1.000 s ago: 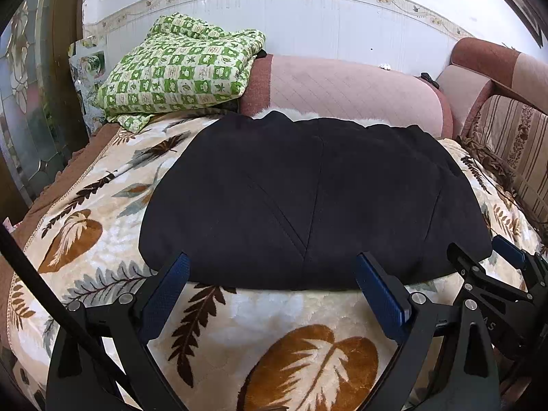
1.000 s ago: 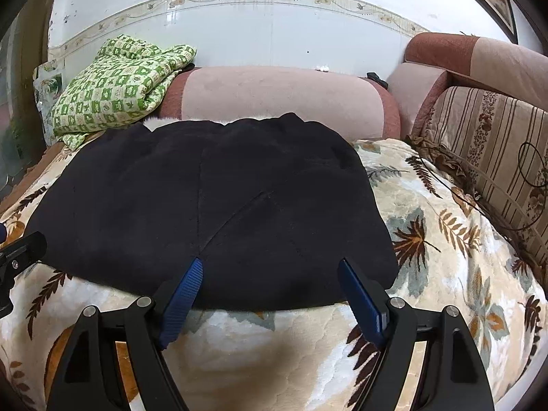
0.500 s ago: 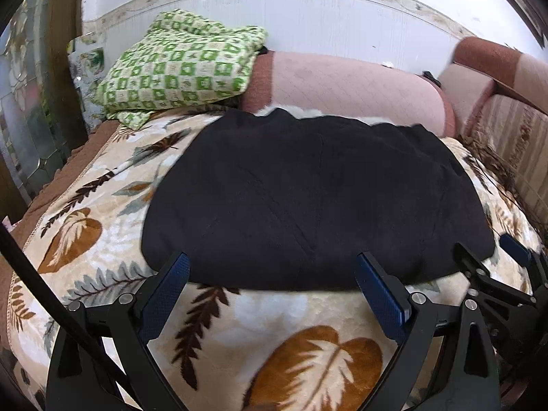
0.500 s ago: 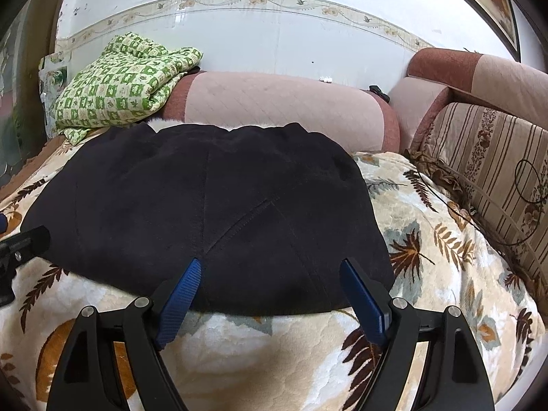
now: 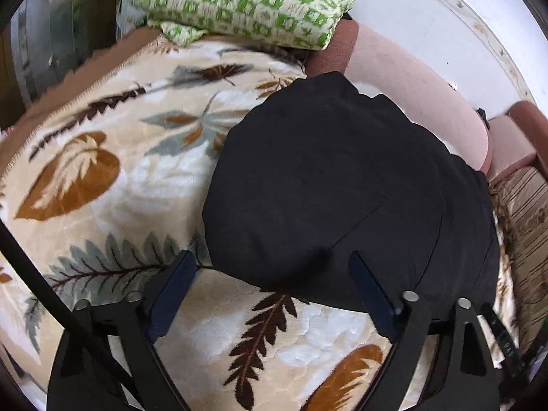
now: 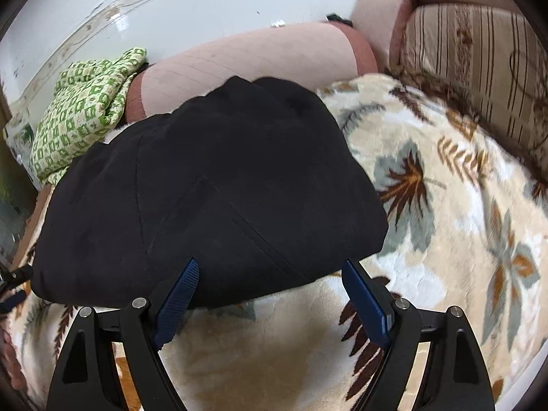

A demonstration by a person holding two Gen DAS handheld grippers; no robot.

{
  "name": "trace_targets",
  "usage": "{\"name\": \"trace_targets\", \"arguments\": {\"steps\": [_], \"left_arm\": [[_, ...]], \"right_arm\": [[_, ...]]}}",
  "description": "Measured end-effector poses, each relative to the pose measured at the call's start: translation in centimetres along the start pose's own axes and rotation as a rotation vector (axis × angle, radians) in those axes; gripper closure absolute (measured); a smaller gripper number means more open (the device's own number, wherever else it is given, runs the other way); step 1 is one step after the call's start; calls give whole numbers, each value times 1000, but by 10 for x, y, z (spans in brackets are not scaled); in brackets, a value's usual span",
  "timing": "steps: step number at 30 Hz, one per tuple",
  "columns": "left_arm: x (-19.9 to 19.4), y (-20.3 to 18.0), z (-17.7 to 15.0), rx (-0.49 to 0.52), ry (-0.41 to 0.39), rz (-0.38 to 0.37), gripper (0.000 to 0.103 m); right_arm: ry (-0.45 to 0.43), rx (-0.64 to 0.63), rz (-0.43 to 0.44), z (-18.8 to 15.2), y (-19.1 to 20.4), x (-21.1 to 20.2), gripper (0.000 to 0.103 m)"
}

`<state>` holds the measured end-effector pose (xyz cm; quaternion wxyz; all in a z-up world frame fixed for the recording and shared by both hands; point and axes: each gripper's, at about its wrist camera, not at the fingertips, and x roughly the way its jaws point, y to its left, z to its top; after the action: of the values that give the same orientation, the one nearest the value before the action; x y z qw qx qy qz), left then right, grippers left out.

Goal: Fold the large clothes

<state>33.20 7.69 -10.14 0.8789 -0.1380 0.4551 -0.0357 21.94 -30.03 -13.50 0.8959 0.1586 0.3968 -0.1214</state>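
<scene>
Left hand-held gripper (image 5: 270,269), jaws wide and just narrowing, straddles the near left corner of the black garment (image 5: 342,188) without pinching it. Right hand-held gripper (image 6: 270,270) gapes wide over the garment's near right edge, nothing clamped. One garment lies folded on the leaf-print blanket (image 5: 102,171); its underside is hidden. One green checked blanket (image 5: 246,3) and a pink bolster (image 6: 257,58) lie behind.

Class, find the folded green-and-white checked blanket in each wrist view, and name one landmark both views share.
Left wrist view: green-and-white checked blanket, top centre, on the pink bolster's end.
Right wrist view: blanket, upper left, beside the bolster.
Shared landmark: the black garment spread on the leaf-patterned bedspread.
</scene>
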Motion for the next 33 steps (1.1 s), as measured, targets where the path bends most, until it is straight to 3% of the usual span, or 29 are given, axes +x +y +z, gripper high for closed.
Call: {"name": "trace_targets", "arguments": {"steps": [1,5,10,14,19,20,24,25,29,30,33], "left_arm": [[2,0,2,0,9,-10,23],[11,4,13,-6,17,-30,23],[27,35,28,-161,42,-112,23],[43,66,29,-292,81,-253,22],[75,65,25,-300,164,-479,17],[84,60,23,-291,188,-510,12],[79,38,22,-254,148,-418,10],[77,35,22,-259,144,-396,16],[44,17,25,-210,89,-279,59],[36,13,27,-195,74,-273,62],[18,7,26,-179,56,-275,65]], "right_arm": [[18,22,20,0,-4,3,15],[102,132,128,-2,-19,18,15],[187,330,298,-8,-43,41,13],[226,468,421,-11,-58,60,13],[225,422,478,1,-45,76,10],[231,405,480,4,-40,81,8],[237,399,507,16,-29,98,6],[233,413,508,16,-29,99,8],[201,389,490,23,-21,88,47],[187,369,492,27,-18,81,56],[155,363,519,36,-17,66,63]]}}
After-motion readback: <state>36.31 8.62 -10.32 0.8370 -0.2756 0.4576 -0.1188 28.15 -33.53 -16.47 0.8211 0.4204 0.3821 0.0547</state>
